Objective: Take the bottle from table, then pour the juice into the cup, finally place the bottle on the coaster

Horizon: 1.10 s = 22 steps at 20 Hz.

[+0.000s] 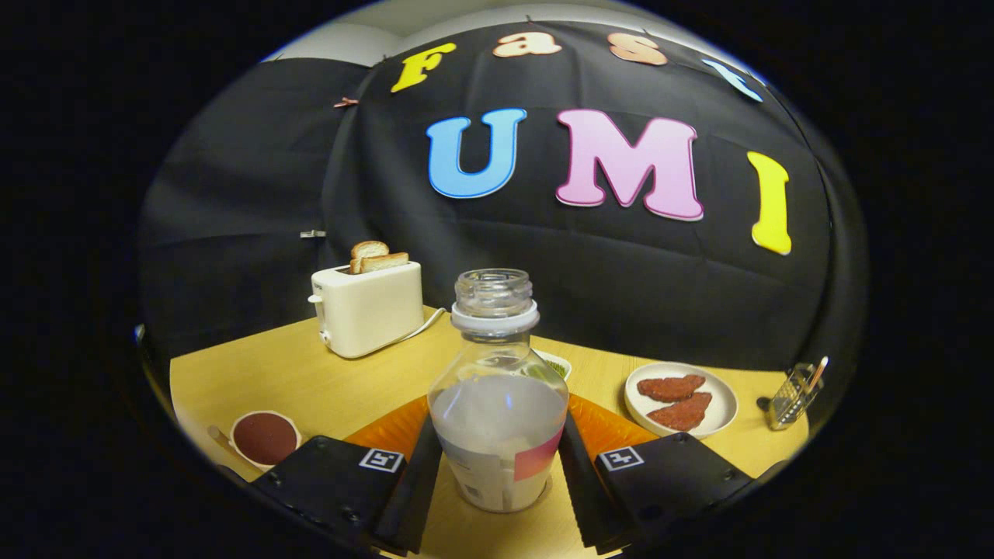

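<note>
Gripper (497,481) fingers sit either side of the bottle (497,411), pads flush against its lower body, so it looks clamped on both sides. Bottle stands upright on the table (295,380), long axis vertical, dead centre between the fingers, cap off, pale juice about halfway up. Orange mat (606,427) just behind it (maybe the coaster, can't tell). Beyond: dark-filled cup (265,437) left of the fingers, plate (718,396) of patties right, toaster (369,307) far left. Next move is likely a straight lift, then over towards the cup.
</note>
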Each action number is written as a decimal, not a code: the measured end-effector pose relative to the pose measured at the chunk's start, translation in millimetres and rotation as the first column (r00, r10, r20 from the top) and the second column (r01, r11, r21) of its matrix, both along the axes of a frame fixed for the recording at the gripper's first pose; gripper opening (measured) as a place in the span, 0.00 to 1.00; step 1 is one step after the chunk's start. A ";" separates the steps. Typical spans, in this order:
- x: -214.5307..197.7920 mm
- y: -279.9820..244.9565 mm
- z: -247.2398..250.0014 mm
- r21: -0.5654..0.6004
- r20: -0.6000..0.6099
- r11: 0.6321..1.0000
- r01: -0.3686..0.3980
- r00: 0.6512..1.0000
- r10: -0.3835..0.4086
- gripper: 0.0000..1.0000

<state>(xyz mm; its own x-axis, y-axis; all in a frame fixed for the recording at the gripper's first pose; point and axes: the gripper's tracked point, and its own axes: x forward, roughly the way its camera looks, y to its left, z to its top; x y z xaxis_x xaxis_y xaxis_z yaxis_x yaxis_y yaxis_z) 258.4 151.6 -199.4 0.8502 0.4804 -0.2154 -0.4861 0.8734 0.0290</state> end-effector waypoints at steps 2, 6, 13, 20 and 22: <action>3.4 -1.3 -10.6 0.054 -0.038 0.998 0.023 0.999 -0.021 0.76; 14.7 -2.2 -18.8 0.048 -0.016 0.998 0.036 0.999 -0.036 0.76; 13.6 4.3 -17.6 -0.001 0.055 1.000 0.007 0.998 -0.007 0.76; 16.8 3.1 -24.5 0.060 -0.026 0.998 0.021 0.999 -0.019 0.90; 12.4 -4.0 -22.7 0.047 -0.033 0.999 0.026 0.999 -0.024 0.99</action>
